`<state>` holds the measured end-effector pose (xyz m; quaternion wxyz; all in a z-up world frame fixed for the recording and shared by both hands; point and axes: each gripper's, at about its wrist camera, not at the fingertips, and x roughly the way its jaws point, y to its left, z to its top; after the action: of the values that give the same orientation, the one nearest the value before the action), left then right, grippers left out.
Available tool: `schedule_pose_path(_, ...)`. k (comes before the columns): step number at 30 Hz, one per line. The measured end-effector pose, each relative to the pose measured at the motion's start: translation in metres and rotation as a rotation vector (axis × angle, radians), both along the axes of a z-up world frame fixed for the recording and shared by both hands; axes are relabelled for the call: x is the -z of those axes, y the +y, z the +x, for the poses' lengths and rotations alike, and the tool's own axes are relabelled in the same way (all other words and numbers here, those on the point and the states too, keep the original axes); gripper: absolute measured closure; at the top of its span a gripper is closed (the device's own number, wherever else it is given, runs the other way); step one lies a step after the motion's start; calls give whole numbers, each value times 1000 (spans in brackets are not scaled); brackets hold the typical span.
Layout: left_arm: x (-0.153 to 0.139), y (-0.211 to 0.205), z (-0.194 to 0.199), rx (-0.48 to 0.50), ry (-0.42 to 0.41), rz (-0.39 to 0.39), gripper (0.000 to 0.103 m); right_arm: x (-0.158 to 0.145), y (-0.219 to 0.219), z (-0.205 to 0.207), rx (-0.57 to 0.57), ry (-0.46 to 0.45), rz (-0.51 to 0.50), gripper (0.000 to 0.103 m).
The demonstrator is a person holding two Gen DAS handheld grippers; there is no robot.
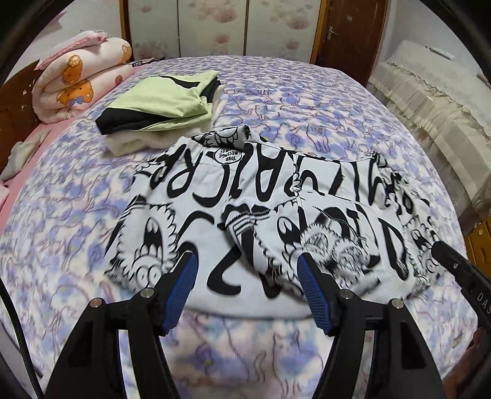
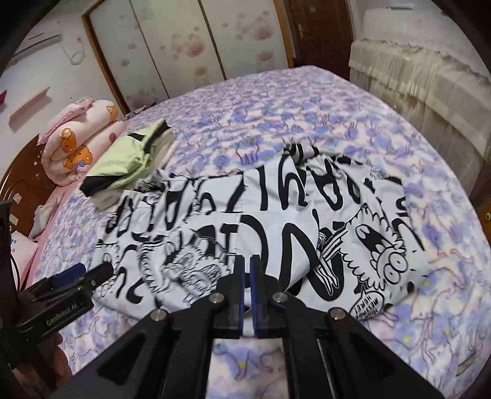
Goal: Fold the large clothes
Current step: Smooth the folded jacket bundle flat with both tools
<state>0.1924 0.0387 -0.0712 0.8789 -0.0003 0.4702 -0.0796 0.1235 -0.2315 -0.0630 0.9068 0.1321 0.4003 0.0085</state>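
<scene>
A white garment with black cartoon print (image 1: 260, 221) lies roughly folded on the purple floral bed; it also shows in the right wrist view (image 2: 276, 221). My left gripper (image 1: 247, 267) is open, its blue pads over the garment's near edge with nothing between them; it appears at the left in the right wrist view (image 2: 89, 276). My right gripper (image 2: 247, 264) is shut at the garment's near edge, and I cannot tell whether cloth is pinched between the pads. It shows at the right edge in the left wrist view (image 1: 451, 261).
A stack of folded clothes, green and black on top (image 1: 159, 104), lies beyond the garment (image 2: 129, 162). A rolled pink quilt (image 1: 79, 79) sits at the bed's far left. Wardrobe doors (image 1: 214, 24) and a lace-covered cabinet (image 1: 429, 101) stand behind.
</scene>
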Motion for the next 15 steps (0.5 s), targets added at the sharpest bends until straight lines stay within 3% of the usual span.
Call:
schedule_pose_path(8, -18, 29, -34, -29, -14, -33, 31, -33, 16, -34, -41, -82, -24, 100)
schedule_pose_path(15, -4, 55, -48, -51, 19, -94, 30, -31, 29, -45, -74, -110, -23, 100)
